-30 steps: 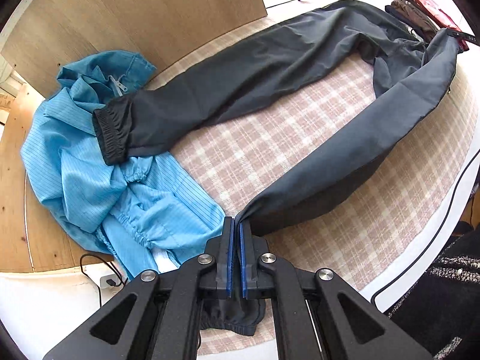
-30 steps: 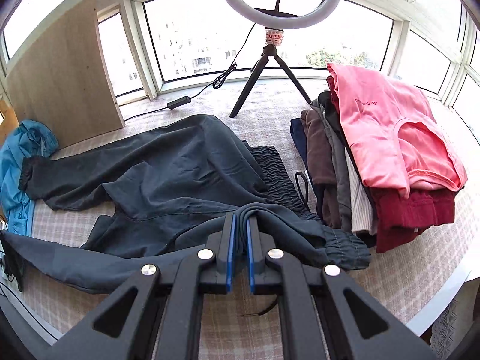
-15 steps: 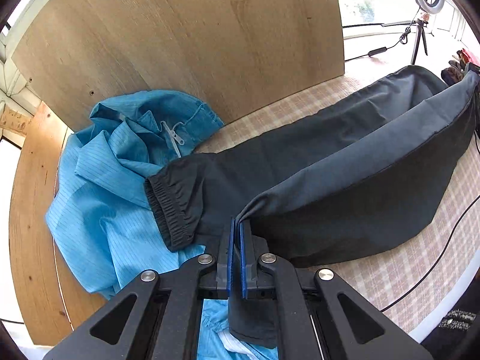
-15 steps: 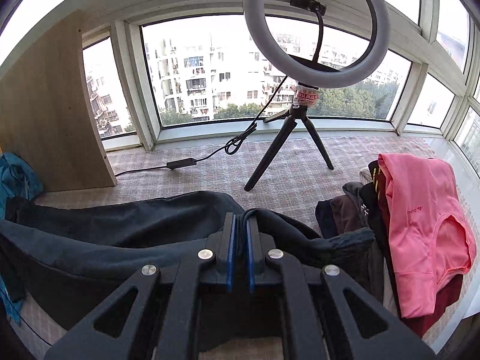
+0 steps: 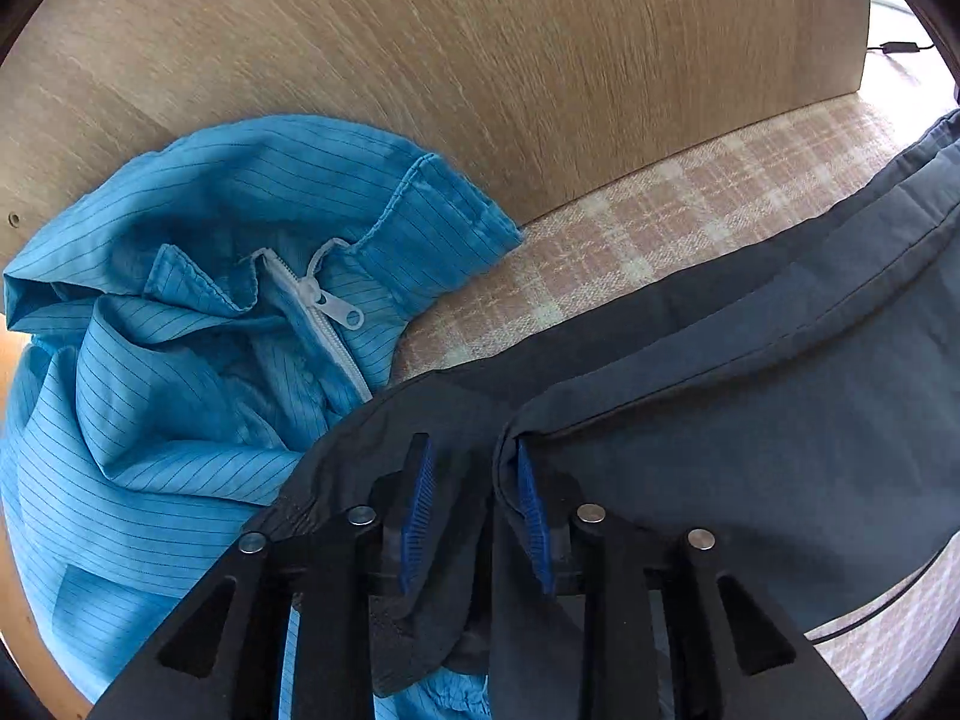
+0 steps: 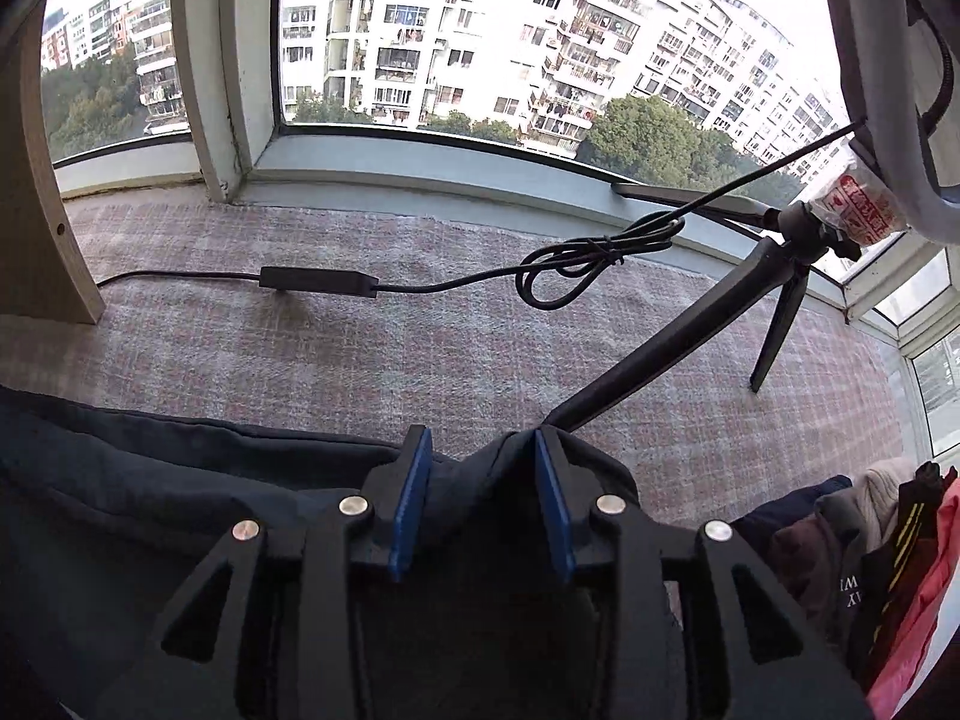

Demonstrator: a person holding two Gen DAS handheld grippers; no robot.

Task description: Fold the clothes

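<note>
Both claws gape apart, the left claw (image 5: 471, 456) and right claw (image 6: 483, 441) over smooth dark trousers (image 5: 750, 420) beside a crumpled, pinstriped blue jacket (image 5: 150, 390) on checked cloth (image 5: 630, 240).

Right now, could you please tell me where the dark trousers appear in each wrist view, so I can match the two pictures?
Left wrist view: the dark trousers fill the lower right, running under the open left gripper beside the blue jacket.
Right wrist view: the trousers lie along the bottom left, bunched between the open right gripper fingers.
Shared landmark: the wooden board.
</note>
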